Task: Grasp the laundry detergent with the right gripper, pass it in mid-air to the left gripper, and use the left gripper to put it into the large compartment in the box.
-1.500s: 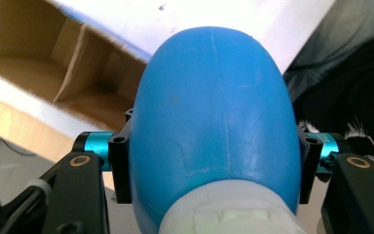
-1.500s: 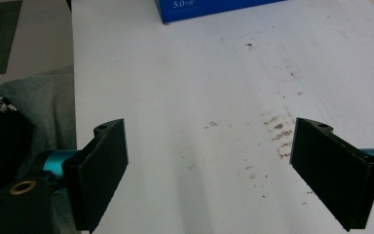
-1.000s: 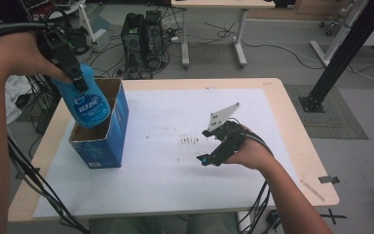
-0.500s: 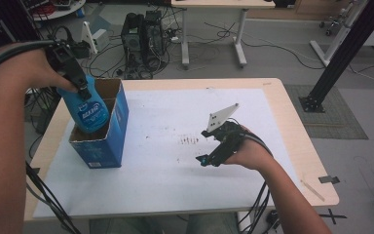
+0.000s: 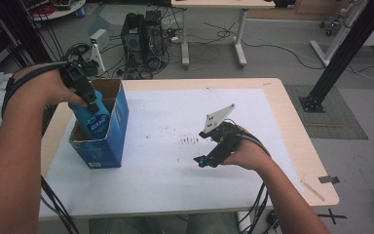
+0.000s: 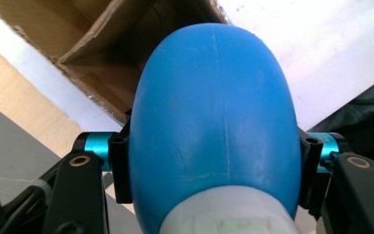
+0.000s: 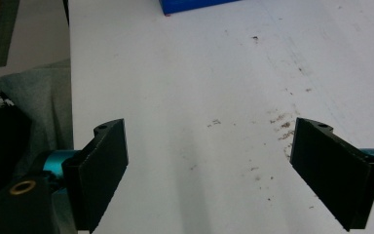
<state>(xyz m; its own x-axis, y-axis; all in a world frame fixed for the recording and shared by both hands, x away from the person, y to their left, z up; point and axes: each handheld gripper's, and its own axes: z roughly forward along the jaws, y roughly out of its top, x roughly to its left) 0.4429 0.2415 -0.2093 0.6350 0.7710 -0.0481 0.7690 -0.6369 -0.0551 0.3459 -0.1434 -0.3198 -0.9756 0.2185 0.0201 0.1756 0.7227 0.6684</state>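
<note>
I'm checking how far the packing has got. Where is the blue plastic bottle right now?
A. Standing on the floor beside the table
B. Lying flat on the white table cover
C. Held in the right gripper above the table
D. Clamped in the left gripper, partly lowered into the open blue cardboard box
D: the blue plastic bottle sits between the jaws of the left gripper, its lower part inside the open blue cardboard box; the right gripper is open with nothing in it.

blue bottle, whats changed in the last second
The left claw, shut on the bottle, has carried it down from above the box until its lower part sits inside. The right claw stayed open, resting on the table; the box has not moved.
</note>
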